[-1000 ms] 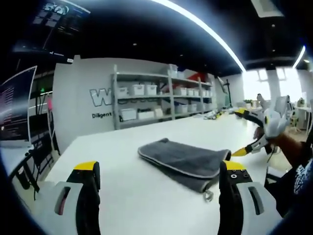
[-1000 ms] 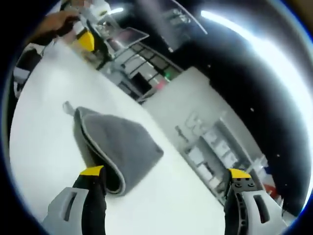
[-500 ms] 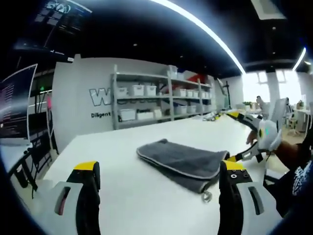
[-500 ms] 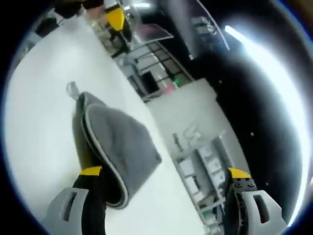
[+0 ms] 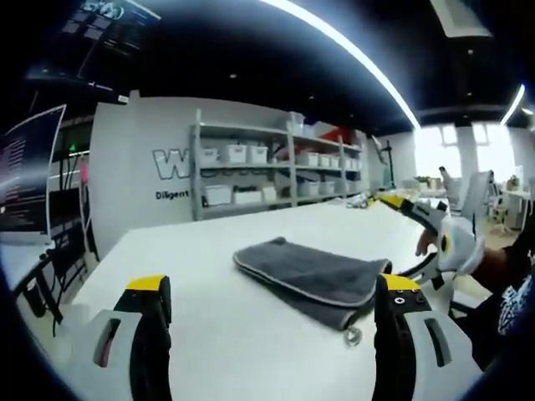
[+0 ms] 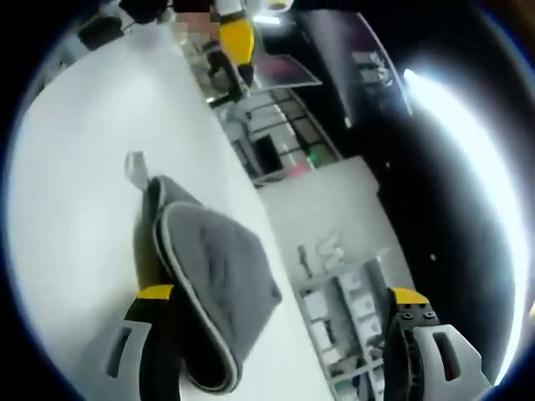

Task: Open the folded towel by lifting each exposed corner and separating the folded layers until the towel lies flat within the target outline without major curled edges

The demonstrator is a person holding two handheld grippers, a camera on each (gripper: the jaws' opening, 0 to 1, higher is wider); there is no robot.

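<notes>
Jaws of our left gripper [image 5: 272,313] stand wide apart with nothing between them, yellow-tipped and rising over the white counter [image 5: 209,251]; in the right gripper view, our right gripper [image 6: 280,330] likewise has its jaws spread open and empty, its left jaw set against the near fold of the towel [image 6: 209,276], though we cannot tell whether it touches.

Just beyond the left gripper's jaws, in the left gripper view, the grey towel [image 5: 313,271] lies folded on the counter, layers stacked, with a pale edging along the upper layer; a small hanging loop [image 5: 354,336] sticks out from its near right corner, beside the right jaw; in the right gripper view the loop [image 6: 134,167] lies at the towel's far end.

To the right of the towel in the left gripper view we see the right gripper [image 5: 443,242] held by a hand [image 5: 493,263], hovering near the towel's right edge.

Farther off, past the counter's far edge, stands a shelving unit [image 5: 276,171] loaded with white bins, against a white wall with dark lettering [image 5: 171,167]; a long ceiling light strip [image 5: 351,54] runs overhead; a monitor [image 5: 29,175] stands at the far left.
</notes>
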